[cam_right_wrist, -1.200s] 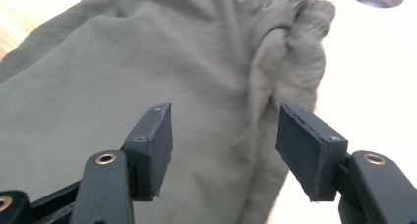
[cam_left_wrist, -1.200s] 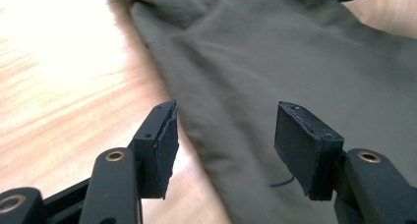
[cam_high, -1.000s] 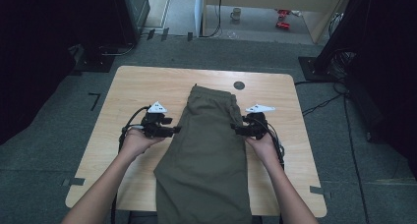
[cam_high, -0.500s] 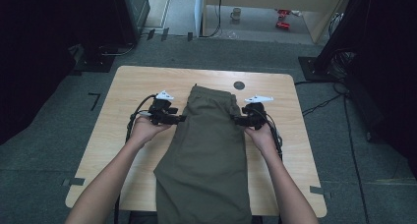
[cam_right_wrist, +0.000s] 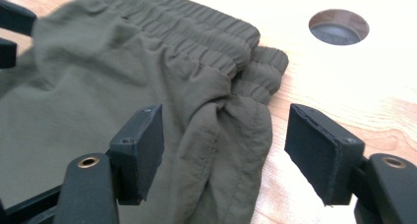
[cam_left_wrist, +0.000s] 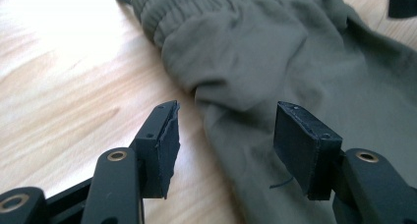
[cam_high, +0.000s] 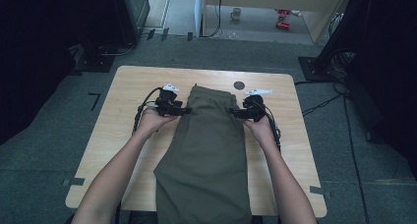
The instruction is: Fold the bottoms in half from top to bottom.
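1. Now, in the high view, both hands have moved farther up the tabletop [cam_high: 128, 81] since a second ago, sliding along the olive trousers [cam_high: 209, 150] toward the waistband; the left gripper [cam_high: 185, 110] and right gripper [cam_high: 234, 113] flank its two edges. The trousers lie lengthwise down the middle, legs hanging off the near edge. I judge a grasp at the waist is being lined up.
2. Left gripper view: jaws spread, the cloth's edge between them, pads not pressing.
3. Right gripper view: its jaws have just been opening; the bunched side seam below the elastic waistband [cam_right_wrist: 216, 47] lies between them, unpinched. A round hole [cam_right_wrist: 339, 26] shows beyond.
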The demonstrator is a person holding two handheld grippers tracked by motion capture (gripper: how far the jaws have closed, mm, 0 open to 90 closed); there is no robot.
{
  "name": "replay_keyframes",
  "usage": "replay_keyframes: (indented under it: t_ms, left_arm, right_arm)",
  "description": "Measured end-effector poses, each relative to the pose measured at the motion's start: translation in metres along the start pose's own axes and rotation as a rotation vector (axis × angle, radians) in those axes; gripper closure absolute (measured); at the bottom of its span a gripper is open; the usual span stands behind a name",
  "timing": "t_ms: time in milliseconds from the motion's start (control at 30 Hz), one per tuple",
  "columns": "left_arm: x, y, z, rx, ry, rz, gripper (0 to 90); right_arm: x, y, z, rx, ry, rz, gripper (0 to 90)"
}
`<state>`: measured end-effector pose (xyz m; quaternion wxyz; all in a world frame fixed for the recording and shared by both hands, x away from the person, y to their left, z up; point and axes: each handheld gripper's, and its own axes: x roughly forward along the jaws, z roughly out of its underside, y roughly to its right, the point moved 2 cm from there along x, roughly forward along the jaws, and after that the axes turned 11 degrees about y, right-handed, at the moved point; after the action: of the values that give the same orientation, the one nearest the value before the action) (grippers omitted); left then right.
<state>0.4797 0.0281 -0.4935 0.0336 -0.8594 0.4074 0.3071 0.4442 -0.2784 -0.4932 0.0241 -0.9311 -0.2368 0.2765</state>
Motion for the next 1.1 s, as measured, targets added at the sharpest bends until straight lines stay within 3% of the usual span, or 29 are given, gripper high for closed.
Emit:
replay_keyframes:
  t_ms: [67, 167, 300, 433, 733, 833, 967, 1100]
  left_arm:
    - [0.006, -0.002, 0.001, -0.008, -0.031, -0.003, 42.0]
    - [0.014, -0.005, 0.000, -0.047, -0.031, 0.013, 41.9]
    - [0.022, -0.002, 0.000, -0.040, -0.011, 0.009, 41.6]
    - [0.030, -0.001, 0.000, -0.023, -0.031, 0.000, 41.0]
    - [0.042, 0.005, 0.003, -0.024, -0.036, -0.010, 40.5]
    - [0.042, 0.008, 0.006, -0.008, -0.021, -0.013, 39.6]
    - [0.042, 0.010, 0.007, -0.021, -0.013, -0.010, 38.7]
    - [0.043, 0.015, 0.009, -0.003, -0.004, -0.021, 37.9]
  right_arm:
    - [0.004, 0.001, -0.002, 0.001, -0.009, -0.003, 29.2]
    - [0.010, 0.002, -0.002, 0.000, 0.009, -0.002, 26.9]
    - [0.020, 0.002, 0.002, 0.007, 0.010, 0.001, 24.8]
    - [0.031, 0.002, 0.004, -0.020, -0.038, 0.035, 22.1]
    - [0.054, -0.002, 0.009, -0.001, -0.066, 0.032, 20.3]
    - [0.056, -0.007, 0.011, -0.050, -0.054, 0.070, 22.8]
    - [0.054, -0.005, 0.012, -0.051, -0.033, 0.085, 35.7]
    - [0.050, -0.003, 0.016, -0.067, 0.001, 0.091, 46.3]
